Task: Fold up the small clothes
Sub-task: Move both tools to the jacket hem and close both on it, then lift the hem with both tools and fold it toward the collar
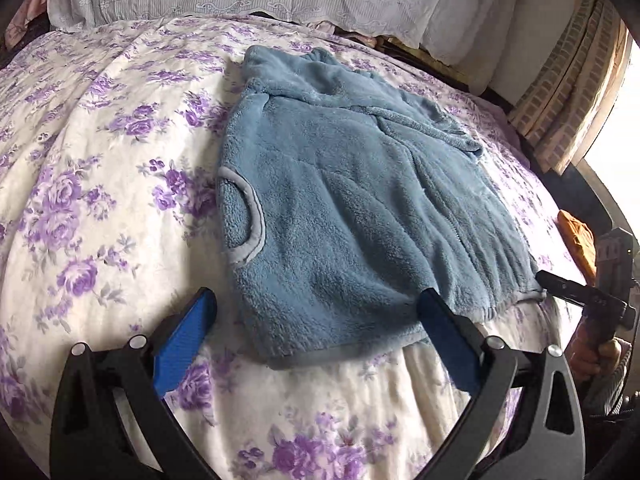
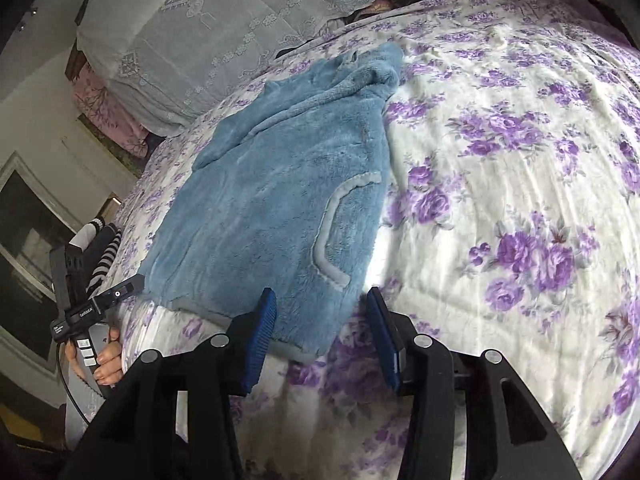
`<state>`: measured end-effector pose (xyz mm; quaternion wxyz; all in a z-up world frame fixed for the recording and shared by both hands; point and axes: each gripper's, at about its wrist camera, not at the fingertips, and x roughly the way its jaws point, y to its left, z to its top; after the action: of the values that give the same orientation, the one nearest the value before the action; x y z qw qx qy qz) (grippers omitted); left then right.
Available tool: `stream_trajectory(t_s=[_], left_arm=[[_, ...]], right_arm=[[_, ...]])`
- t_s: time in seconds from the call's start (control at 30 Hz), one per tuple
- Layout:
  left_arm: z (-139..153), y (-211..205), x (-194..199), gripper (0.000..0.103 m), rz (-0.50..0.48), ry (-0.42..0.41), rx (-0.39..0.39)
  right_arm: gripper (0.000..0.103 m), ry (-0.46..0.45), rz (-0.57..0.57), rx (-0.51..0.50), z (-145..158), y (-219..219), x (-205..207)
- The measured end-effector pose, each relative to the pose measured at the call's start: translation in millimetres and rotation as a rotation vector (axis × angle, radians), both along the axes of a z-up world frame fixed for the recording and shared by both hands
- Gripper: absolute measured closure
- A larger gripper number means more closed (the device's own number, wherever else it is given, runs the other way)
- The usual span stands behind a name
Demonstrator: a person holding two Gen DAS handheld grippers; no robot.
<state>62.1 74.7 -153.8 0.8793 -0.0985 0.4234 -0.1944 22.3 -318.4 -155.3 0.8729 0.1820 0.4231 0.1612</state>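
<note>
Spread left gripper (image 1: pixel 316 300) and right gripper (image 2: pixel 322 304) above blue fleece garment (image 1: pixel 352 200); orange cloth (image 1: pixel 576 240) only left-view.

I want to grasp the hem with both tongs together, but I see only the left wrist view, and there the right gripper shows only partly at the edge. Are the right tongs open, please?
Observer: Yes. In the right wrist view the right tongs stand open. A near hem corner of the blue fleece garment sits between the pads and is not pinched.
Operator: Thank you. Is there any other clothing that I cannot see?
Observer: A black-and-white striped cloth lies at the edge of the bed, to the left of the garment in that view.
</note>
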Motion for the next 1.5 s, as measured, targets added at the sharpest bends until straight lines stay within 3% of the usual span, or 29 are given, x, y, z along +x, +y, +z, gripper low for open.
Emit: stream_trajectory(t_s=[0.1,0.23,0.27,0.3,0.33,0.43,0.57,0.67,0.73,0.8,1.13,1.27,1.3,1.37,1.43,1.5], left_arm=[[-0.1,1.8,14.2,0.005,0.015,0.024,-0.061],[0.6,-4.7,27.5,0.007,0.022,0.042,-0.058],[1.4,-5.3,25.3,0.011,0.002,0.037,-0.077],[1.4,-4.7,21.2,0.028,-0.014,0.036,-0.102],[-1.0,-2.7,19.7,0.039,-0.025,0.048,-0.126],[-7.9,8.8,19.0,0.046,-0.022,0.050,-0.173],[-12.3,20.8,35.0,0.048,0.016,0.100,-0.262],[-12.2,20.3,37.8,0.050,0.026,0.112,-0.276],[-13.2,20.2,32.0,0.080,0.040,0.101,-0.235],[-16.9,26.8,28.0,0.089,0.030,0.107,-0.274],[8.4,29.4,0.1,0.091,0.010,0.031,-0.281],[-9.0,24.4,1.2,0.088,0.008,0.078,-0.229],[-14.8,25.4,3.6,0.084,0.019,0.096,-0.229],[-17.9,27.7,6.7,0.082,0.031,0.108,-0.272],[-16.8,25.6,9.7,0.078,0.027,0.114,-0.260],[-14.4,21.9,10.3,0.079,0.023,0.109,-0.232]], right_arm=[[0.055,0.003,0.001,0.063,-5.0,2.6,13.2],[0.062,-0.010,-0.016,0.092,-7.4,7.5,23.4],[0.065,-0.011,-0.015,0.095,-6.8,7.6,23.0],[0.071,-0.010,-0.006,0.101,-6.2,7.5,22.4],[0.074,-0.004,0.009,0.112,-5.9,7.3,21.7],[0.074,0.003,0.040,0.117,-6.7,5.6,19.1],[0.074,0.009,0.030,0.154,-11.8,3.0,22.0],[0.075,0.004,0.024,0.135,-10.4,5.4,20.6],[0.084,-0.003,0.017,0.132,-8.4,5.2,18.3],[0.087,-0.011,0.018,0.139,-5.9,3.3,18.5],[0.088,-0.052,0.018,0.147,18.2,-9.2,7.1],[0.086,0.000,0.025,0.133,4.8,-14.1,9.1],[0.080,0.025,0.015,0.136,-1.1,-14.8,11.6],[0.077,0.035,0.003,0.161,-7.7,-14.3,13.2],[0.079,0.021,0.009,0.143,-6.9,-11.4,13.6],[0.088,0.008,0.005,0.156,-4.9,-11.0,11.5]])
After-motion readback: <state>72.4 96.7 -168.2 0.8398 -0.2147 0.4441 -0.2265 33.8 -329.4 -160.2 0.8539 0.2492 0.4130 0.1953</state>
